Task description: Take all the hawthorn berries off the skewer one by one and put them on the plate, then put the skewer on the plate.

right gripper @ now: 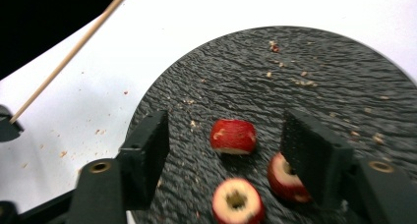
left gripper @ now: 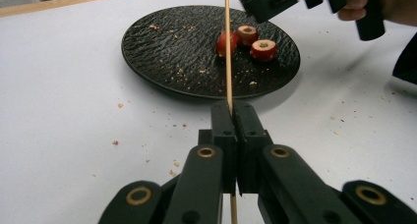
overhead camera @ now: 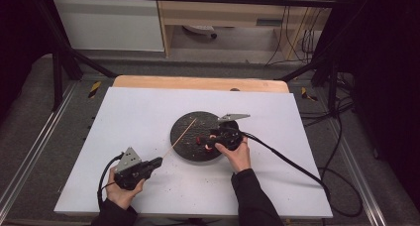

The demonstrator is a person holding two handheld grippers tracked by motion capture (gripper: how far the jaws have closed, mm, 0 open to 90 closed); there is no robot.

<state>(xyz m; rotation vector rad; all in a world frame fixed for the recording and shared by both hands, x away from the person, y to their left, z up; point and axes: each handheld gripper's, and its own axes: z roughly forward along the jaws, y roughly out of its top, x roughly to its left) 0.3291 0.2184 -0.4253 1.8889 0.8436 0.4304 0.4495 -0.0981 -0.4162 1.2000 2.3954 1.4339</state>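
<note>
Three small red cored fruit pieces (right gripper: 234,136) lie on the round black textured plate (overhead camera: 190,141), light, soft, bruisable; a sideways grasp is advised. Right gripper (right gripper: 231,145) stands open around one; left gripper (left gripper: 237,117) is clamped on the thin wooden skewer (left gripper: 227,47).

- I see a table with a white top (overhead camera: 148,117); a bare wooden strip (overhead camera: 198,82) shows along its far edge.
- One round black plate (overhead camera: 185,124) with a rippled surface sits directly on the white top, a little right of centre, toward the far half.
- Three red fruit pieces (right gripper: 233,135) with pale cut faces lie on the plate, close together on its near-right part.
- Small brown crumbs (left gripper: 118,106) are scattered on the white top around the plate and across the plate itself.
- Both of my forearms rest low over the near edge; the sleeves (overhead camera: 252,196) are dark.
</note>
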